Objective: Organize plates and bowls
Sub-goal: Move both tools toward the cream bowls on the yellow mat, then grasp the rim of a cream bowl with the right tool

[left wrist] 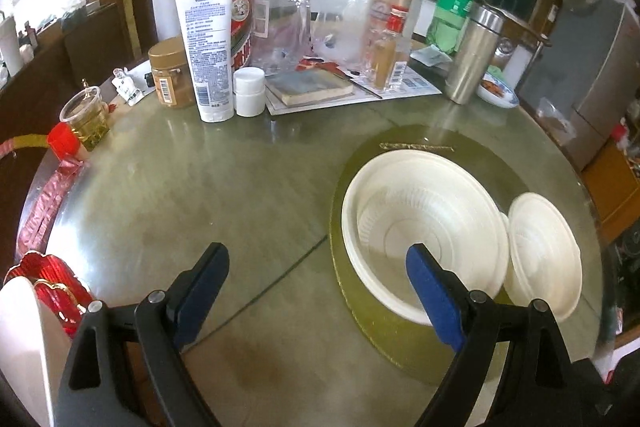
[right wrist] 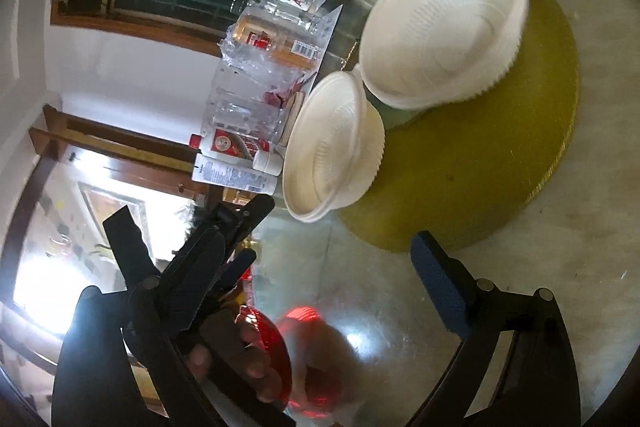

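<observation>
A large white bowl (left wrist: 420, 231) sits on a round gold plate (left wrist: 400, 347) on the glass table. A smaller white bowl (left wrist: 544, 251) stands tilted against its right side, touching it. My left gripper (left wrist: 316, 291) is open and empty, just in front of the large bowl, its right finger overlapping the near rim. In the right wrist view the large bowl (right wrist: 444, 23), the small bowl (right wrist: 332, 147) and the gold plate (right wrist: 480, 167) lie ahead. My right gripper (right wrist: 320, 275) is open and empty above the table; the left gripper shows at its left.
The back of the table is crowded: a lotion tube (left wrist: 208, 55), a white jar (left wrist: 249, 91), a glass pitcher (left wrist: 280, 19), a steel flask (left wrist: 472, 55), a green bottle (left wrist: 452, 7), a book (left wrist: 308, 87). A cup of tea (left wrist: 86, 117) and red packaging (left wrist: 52, 291) sit at the left edge.
</observation>
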`<state>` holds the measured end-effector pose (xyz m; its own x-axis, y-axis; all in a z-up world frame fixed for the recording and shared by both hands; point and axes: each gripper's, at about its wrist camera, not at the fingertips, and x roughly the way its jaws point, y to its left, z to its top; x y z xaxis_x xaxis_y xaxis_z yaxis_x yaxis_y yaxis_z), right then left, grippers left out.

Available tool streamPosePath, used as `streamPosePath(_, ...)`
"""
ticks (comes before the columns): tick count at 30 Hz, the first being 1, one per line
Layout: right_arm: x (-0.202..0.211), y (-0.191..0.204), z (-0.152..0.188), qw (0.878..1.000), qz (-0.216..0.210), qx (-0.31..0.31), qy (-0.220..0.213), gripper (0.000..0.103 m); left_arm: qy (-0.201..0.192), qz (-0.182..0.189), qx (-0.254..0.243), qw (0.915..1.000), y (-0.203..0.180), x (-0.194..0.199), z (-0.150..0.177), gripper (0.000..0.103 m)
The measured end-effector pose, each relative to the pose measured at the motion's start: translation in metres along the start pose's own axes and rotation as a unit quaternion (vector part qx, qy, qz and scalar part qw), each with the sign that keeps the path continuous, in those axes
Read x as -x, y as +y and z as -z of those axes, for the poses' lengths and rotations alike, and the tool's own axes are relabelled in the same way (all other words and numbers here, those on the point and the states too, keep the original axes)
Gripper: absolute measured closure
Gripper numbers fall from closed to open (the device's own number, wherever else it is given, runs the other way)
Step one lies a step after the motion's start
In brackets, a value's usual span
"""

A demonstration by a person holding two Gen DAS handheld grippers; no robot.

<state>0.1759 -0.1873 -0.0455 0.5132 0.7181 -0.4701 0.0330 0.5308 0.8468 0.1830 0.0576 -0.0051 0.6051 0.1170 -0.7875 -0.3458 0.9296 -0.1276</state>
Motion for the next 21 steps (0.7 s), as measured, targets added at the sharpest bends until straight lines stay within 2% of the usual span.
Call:
streamPosePath(3, -0.008, 0.006, -0.016, 1.0, 0.014, 0.004, 0.002, 0.02, 0.0, -0.003, 0.007, 1.0, -0.001, -0.007, -0.001, 0.013)
streamPosePath(7, -0.028, 0.007, -0.033, 0.999, 0.037, 0.004, 0.015, 0.023, 0.0, -0.007, 0.015, 0.9999, -0.001, -0.016, -0.004, 0.013)
streamPosePath(9, -0.036, 0.002, -0.04, 0.999, 0.045, -0.004, 0.015, 0.031, -0.003, -0.017, 0.009, 0.9998, -0.004, -0.02, -0.006, 0.013)
streamPosePath(12, -0.042, -0.003, -0.051, 0.998, 0.054, -0.013, 0.009, 0.033, -0.006, -0.026, 0.014, 0.9995, -0.004, -0.026, -0.008, 0.013)
streamPosePath(13, -0.046, -0.003, -0.053, 0.998, 0.061, -0.008, 0.013, 0.04, -0.006, -0.028, 0.017, 0.9994, -0.004, -0.029, -0.008, 0.013)
streamPosePath(14, -0.049, -0.003, -0.054, 0.998, 0.065, -0.006, 0.017, 0.053, -0.005, -0.031, 0.02, 0.9993, -0.004, -0.032, -0.008, 0.013)
streamPosePath(15, -0.053, -0.004, -0.056, 0.997, 0.07, -0.004, 0.019, 0.06, -0.003, -0.033, 0.021, 0.9992, -0.004, -0.035, -0.009, 0.013)
streamPosePath(18, -0.059, -0.005, -0.057, 0.996, 0.093, 0.0, 0.017, 0.06, -0.001, -0.041, 0.017, 0.999, -0.006, -0.043, -0.009, 0.014)
streamPosePath(19, -0.061, -0.006, -0.057, 0.995, 0.095, 0.0, 0.019, 0.061, -0.001, -0.047, 0.014, 0.9988, -0.007, -0.045, -0.009, 0.016)
streamPosePath(21, -0.064, -0.007, -0.058, 0.995, 0.099, 0.002, 0.023, 0.078, 0.006, -0.048, 0.012, 0.9987, -0.008, -0.05, -0.007, 0.036)
